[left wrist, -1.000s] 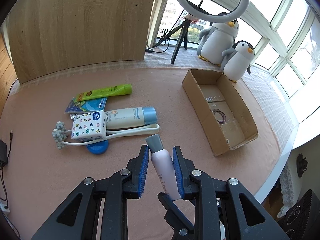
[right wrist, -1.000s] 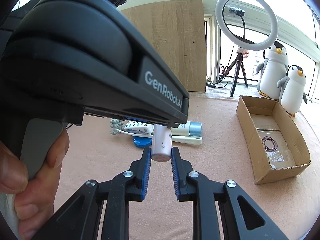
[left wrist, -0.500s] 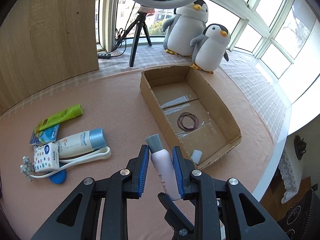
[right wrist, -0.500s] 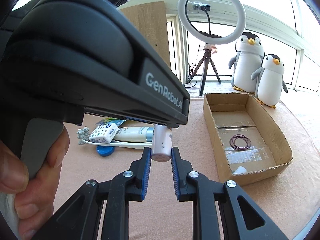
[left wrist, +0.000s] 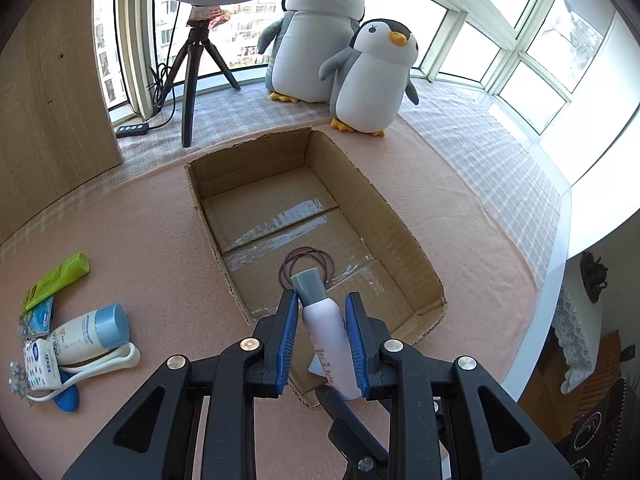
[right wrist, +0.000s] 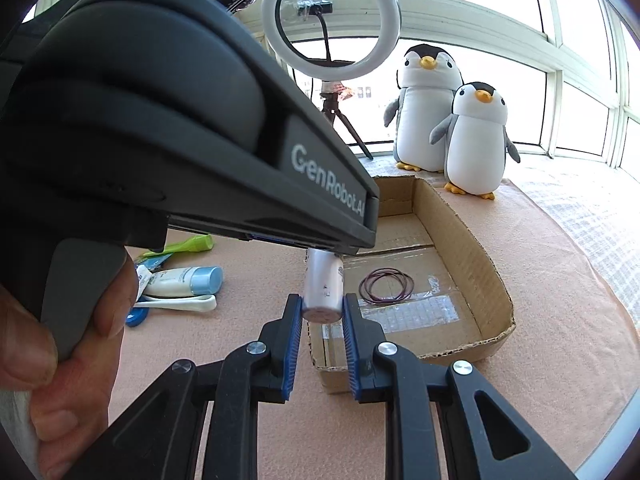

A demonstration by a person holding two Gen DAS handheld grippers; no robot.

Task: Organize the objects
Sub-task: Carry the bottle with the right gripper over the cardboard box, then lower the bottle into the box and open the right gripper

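bottle (left wrist: 328,340): pale lilac, grey cap | gripper pads (left wrist: 287,344): blue | box (left wrist: 404,236) ahead: brown | hair ties (left wrist: 308,264): dark purple | tube (left wrist: 56,280) far left: lime green | cloth (left wrist: 140,240): peach | penguins (left wrist: 372,80) beyond: grey-white, orange beaks

My left gripper's black housing (right wrist: 192,128), upper left of the right wrist view, reads "GenRobot.AI". The tissue pack (left wrist: 40,364) at lower left reads "Vinda".

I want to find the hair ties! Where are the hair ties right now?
The hair ties lie on the floor of the cardboard box, near its middle, just beyond the grey cap of the pink bottle. In the right wrist view they sit right of that bottle.
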